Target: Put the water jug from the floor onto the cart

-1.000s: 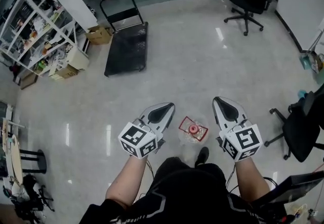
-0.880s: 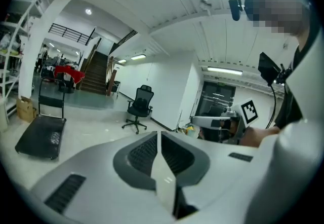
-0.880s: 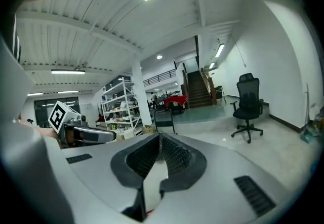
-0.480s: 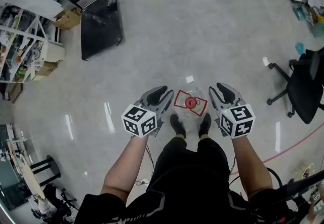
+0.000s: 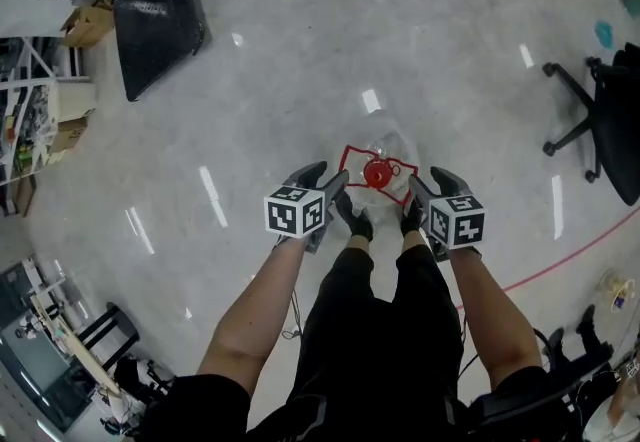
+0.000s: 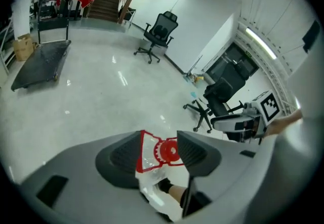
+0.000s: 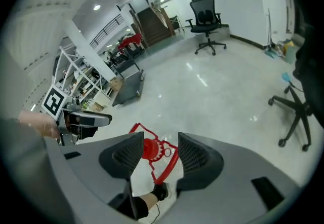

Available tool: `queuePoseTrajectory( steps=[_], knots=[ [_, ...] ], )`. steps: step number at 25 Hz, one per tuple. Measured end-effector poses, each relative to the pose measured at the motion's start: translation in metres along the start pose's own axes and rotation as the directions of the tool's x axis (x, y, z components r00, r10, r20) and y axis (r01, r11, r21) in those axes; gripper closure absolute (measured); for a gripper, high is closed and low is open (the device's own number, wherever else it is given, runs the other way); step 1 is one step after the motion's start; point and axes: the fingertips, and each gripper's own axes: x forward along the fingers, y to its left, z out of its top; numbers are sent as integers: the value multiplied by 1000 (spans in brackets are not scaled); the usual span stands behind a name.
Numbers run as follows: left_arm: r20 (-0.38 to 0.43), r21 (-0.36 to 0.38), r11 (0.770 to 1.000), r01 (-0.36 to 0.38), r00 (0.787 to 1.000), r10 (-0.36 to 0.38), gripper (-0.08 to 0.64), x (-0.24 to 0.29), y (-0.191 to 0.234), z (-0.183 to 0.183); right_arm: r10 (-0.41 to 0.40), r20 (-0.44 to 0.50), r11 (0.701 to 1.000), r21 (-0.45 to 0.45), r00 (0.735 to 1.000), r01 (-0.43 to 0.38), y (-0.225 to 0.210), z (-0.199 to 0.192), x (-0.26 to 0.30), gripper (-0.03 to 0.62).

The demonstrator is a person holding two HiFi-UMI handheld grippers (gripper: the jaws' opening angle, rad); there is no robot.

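Jaws just opened wide and pinching nothing, the left gripper (image 5: 322,182) and right gripper (image 5: 432,182) are held either side of the water jug (image 5: 386,164) on the floor (image 5: 300,80), whose red handle (image 5: 352,158) should be clamped squarely before any lift.

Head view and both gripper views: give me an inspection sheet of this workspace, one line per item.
Surface: glossy pale floor, with a red line at right.
Job's things: water jug, clear with a red cap and handle, stands on the floor at the person's shoes; cart, flat and black, sits well apart at upper left.
Clutter: cardboard box beside the cart.
Grippers: left gripper and right gripper flank the jug; their jaws have just been opening and stand open, red cap between them, pads not pressing.
Cables: thin cable beside the person's legs.
Surroundings: office chair at right.
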Motion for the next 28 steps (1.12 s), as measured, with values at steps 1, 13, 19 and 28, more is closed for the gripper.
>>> queuePoseTrajectory(
  steps=[1,13,19,28],
  knots=[
    [-26,-4,1000,-8,1000,8,362,12,6,-12,-2,-22,1000,29,1000,2,-6,-14,10,397],
    [-158,-27,1000,-6,987,2,345,93,45,-76,-35,-113,975,212,993,58,-34,-80,89,388],
    [-192,-39,999,1,981,-9,441,107,44,-86,-19,-106,974,225,994,43,-37,-82,92,495],
    [-140,-133,991,15,990,-34,518,69,21,-57,27,-58,979,204,998,-14,-4,-28,59,508]
  ],
)
